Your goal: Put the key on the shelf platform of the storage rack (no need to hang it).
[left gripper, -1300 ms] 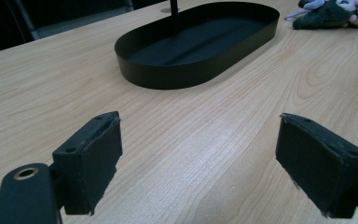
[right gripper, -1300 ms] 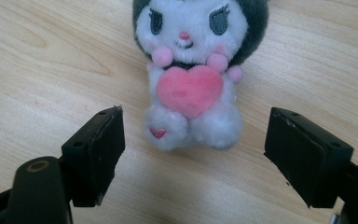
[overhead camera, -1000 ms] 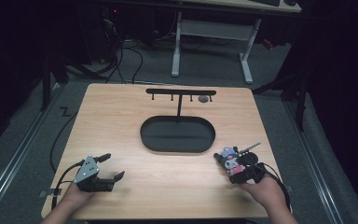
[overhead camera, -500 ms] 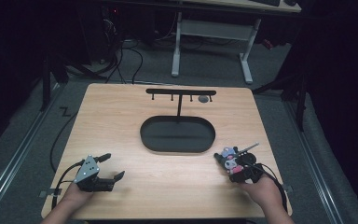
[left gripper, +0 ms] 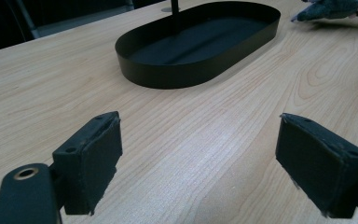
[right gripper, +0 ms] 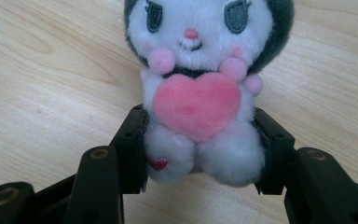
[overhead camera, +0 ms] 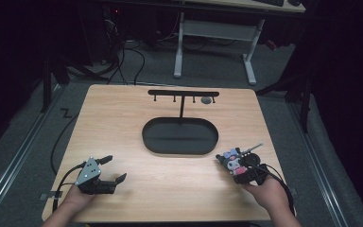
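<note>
**Plush toy clamped at right, left claw wide apart**

On the wooden table (overhead camera: 123, 118): a black oval tray (overhead camera: 180, 136) near the middle, with a thin post rising from its far side to a black T-shaped rack (overhead camera: 183, 93). One small round grey thing (overhead camera: 206, 100) hanging under the rack's right end; too small to identify.

Right gripper (overhead camera: 231, 164) near the table's front right corner, held by the right hand (overhead camera: 267, 191). Jaws pressed against both sides of a small plush toy (right gripper: 200, 88): white face, dark grey hood, pink heart on the chest, tiny red heart on one foot. Toy just off the tray's right end, low over the tabletop; whether touching the wood, cannot tell.

Left gripper (overhead camera: 111, 170) at the front left, in the left hand (overhead camera: 73, 198), jaws spread wide over bare wood with nothing between, aimed toward the tray. Plush visible far off at the upper right of the left gripper view.
</note>
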### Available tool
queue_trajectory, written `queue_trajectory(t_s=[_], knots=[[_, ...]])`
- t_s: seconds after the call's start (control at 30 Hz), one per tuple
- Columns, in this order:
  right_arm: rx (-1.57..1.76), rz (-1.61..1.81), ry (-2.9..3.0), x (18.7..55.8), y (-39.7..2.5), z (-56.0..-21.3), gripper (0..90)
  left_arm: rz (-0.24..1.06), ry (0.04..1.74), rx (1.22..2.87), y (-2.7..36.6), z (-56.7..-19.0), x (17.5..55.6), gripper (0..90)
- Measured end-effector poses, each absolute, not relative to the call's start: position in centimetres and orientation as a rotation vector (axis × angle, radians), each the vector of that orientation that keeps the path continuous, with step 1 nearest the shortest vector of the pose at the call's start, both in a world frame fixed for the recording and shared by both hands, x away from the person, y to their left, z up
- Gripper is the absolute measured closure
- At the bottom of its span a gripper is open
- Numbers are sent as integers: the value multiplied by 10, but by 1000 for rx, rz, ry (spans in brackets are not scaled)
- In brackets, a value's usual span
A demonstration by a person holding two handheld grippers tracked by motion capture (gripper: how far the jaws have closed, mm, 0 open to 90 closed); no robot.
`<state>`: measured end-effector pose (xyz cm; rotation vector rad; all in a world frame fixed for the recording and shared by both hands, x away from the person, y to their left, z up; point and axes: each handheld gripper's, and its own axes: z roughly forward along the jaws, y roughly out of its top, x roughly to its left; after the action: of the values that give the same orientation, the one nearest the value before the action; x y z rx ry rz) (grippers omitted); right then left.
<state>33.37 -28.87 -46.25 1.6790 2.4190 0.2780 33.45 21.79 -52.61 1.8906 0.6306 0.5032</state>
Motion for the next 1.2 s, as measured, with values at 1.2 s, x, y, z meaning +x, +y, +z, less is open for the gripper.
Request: queue_trajectory(t_s=[1.2], knots=[[1573,380,2441,364,-245,-411,480,494,633,1896,218,-526,336,154]])
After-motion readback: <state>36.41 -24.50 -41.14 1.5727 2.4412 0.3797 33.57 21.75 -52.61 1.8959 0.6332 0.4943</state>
